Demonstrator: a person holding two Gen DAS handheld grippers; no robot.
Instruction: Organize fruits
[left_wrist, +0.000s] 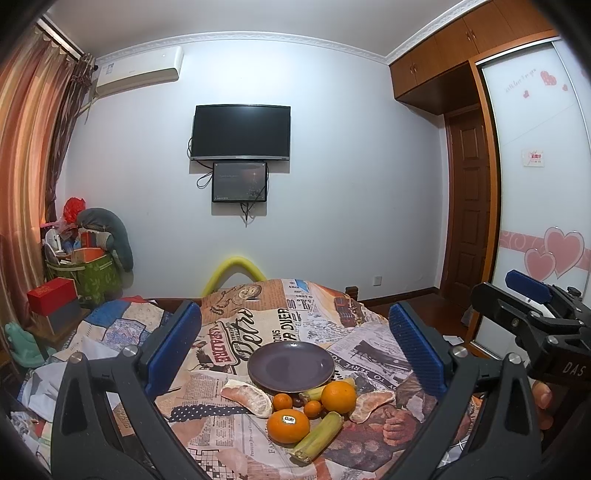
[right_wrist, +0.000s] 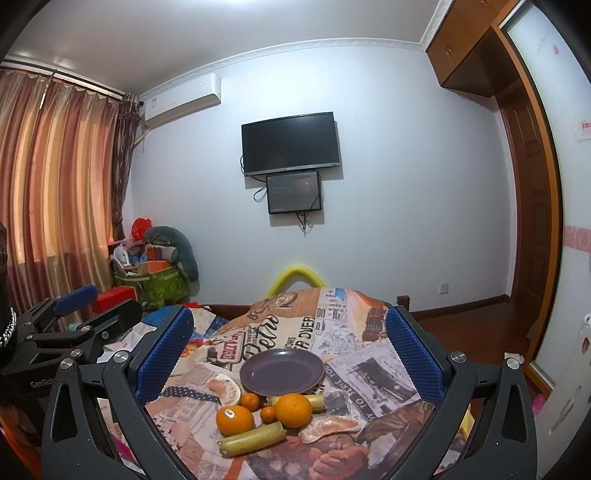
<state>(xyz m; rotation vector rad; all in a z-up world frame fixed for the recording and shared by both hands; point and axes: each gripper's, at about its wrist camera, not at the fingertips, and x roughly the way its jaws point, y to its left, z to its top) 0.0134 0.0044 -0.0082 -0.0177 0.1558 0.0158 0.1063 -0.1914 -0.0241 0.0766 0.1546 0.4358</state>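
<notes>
An empty dark purple plate (left_wrist: 291, 365) (right_wrist: 282, 370) rests on a newspaper-print cloth. In front of it lies a cluster of fruit. It holds a stickered orange (left_wrist: 288, 424) (right_wrist: 234, 420), a second orange (left_wrist: 338, 396) (right_wrist: 293, 410), two small tangerines (left_wrist: 282, 401) (right_wrist: 249, 401), two peeled pomelo segments (left_wrist: 247, 397) (right_wrist: 328, 428) and two green cane pieces (left_wrist: 317, 437) (right_wrist: 253, 437). My left gripper (left_wrist: 294, 325) (right_wrist: 79, 314) hovers open above and short of the fruit. My right gripper (right_wrist: 290, 332) (left_wrist: 524, 299) is beside it, also open and holding nothing.
The cloth (left_wrist: 258, 325) covers a bed with a yellow foam arc (left_wrist: 236, 266) at its far end. A green storage bag (left_wrist: 92, 277) and a red box (left_wrist: 51, 295) stand at the left by curtains. A TV (left_wrist: 240, 133) hangs on the far wall, and a wardrobe (left_wrist: 535, 184) lines the right.
</notes>
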